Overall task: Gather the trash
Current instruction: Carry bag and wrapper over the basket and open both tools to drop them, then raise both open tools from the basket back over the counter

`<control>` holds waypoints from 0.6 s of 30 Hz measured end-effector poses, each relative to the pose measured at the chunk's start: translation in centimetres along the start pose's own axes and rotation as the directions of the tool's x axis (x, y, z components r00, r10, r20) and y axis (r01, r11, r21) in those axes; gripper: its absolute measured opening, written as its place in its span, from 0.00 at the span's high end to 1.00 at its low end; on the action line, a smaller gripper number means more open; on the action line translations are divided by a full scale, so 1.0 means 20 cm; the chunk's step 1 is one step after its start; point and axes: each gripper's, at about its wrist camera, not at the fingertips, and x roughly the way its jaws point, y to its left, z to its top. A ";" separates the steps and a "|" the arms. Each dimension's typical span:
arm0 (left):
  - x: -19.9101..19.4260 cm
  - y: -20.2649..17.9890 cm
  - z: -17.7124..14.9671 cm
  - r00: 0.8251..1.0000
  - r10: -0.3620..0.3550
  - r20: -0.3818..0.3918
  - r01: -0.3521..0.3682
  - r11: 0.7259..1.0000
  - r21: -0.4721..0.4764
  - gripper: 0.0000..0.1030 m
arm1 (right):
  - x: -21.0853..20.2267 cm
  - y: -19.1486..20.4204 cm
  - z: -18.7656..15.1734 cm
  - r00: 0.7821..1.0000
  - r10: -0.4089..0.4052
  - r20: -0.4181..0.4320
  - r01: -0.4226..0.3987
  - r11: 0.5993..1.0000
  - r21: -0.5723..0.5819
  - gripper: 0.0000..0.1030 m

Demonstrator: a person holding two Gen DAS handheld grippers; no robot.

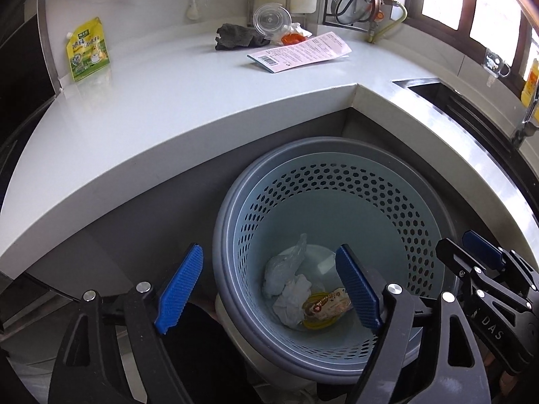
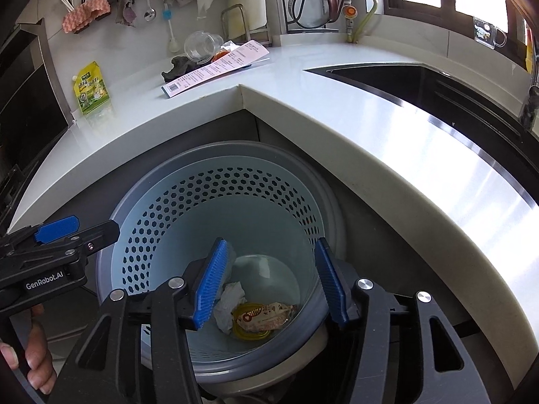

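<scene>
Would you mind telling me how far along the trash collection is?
Done: a snack wrapper, crumpled tissue and plastic bag lie in the bin. In hand: nothing; the left gripper and right gripper hang over it with jaws open. Left: the paper slip, clear cup and yellow pouch on the counter.

"DAS" stands on the right gripper [image 1: 485, 252] body at 4 o'clock in the left wrist view; "GenRobot.AI" on the left gripper [image 2: 77, 227] body at 9 o'clock in the right.
</scene>
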 end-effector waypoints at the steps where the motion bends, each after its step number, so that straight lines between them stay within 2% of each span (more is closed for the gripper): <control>1: 0.00 0.00 0.00 1.000 0.002 0.003 -0.002 1.000 0.000 0.23 | 0.00 0.00 0.00 1.000 0.001 0.001 -0.001 1.000 0.002 0.49; 8: -0.02 0.02 0.02 1.000 0.009 0.022 -0.008 1.000 -0.011 0.17 | -0.01 -0.01 0.01 1.000 0.014 0.005 -0.014 1.000 0.015 0.48; 11: -0.04 0.04 0.03 0.999 0.014 0.035 -0.014 1.000 -0.015 0.13 | -0.02 -0.01 0.02 1.000 0.016 0.013 -0.016 1.000 0.015 0.44; 18: -0.08 0.09 0.07 0.998 0.023 0.058 -0.021 0.999 -0.039 0.11 | -0.05 0.01 0.06 0.999 0.023 0.039 -0.024 0.999 0.025 0.40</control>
